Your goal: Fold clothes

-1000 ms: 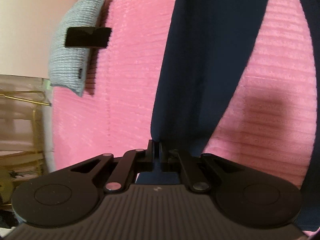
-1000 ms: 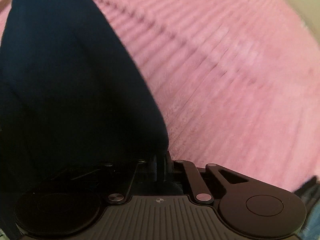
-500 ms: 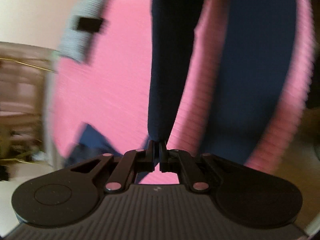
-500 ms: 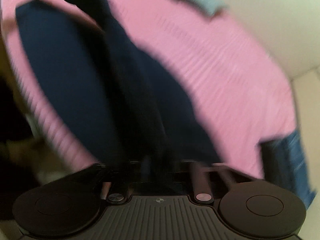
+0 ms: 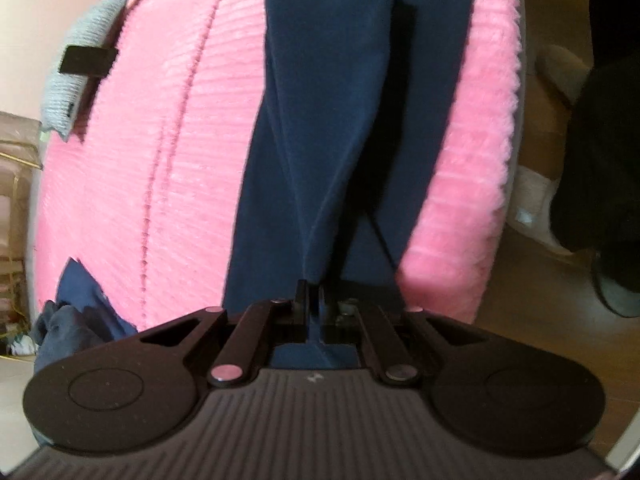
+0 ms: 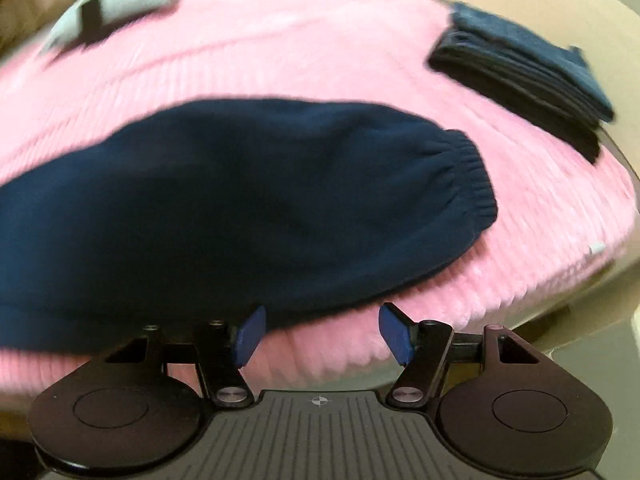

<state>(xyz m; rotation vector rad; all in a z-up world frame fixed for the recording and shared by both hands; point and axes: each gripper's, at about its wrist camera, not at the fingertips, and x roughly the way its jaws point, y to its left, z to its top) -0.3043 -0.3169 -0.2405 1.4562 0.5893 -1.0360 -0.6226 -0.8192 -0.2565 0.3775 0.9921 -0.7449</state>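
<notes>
A navy sweatpants garment [image 5: 332,128] lies stretched along the pink ribbed bed cover [image 5: 168,152]. My left gripper [image 5: 313,300] is shut on a fold of its fabric, near the bed's edge. In the right wrist view the navy garment [image 6: 248,200] lies flat with its ribbed cuff [image 6: 476,184] to the right. My right gripper [image 6: 322,330] is open and empty, its blue pads [image 6: 250,334] just short of the garment's near edge.
A grey knit pillow with a black tag [image 5: 78,80] lies at the far side of the bed. A stack of folded dark clothes [image 6: 520,76] sits at the right corner. More blue clothing [image 5: 72,312] hangs at the left edge. Floor and a person's dark legs [image 5: 592,152] are on the right.
My right gripper has let go of the navy garment and opened; the garment now lies flat on the cover. My left gripper keeps its hold and has swung towards the bed's edge.
</notes>
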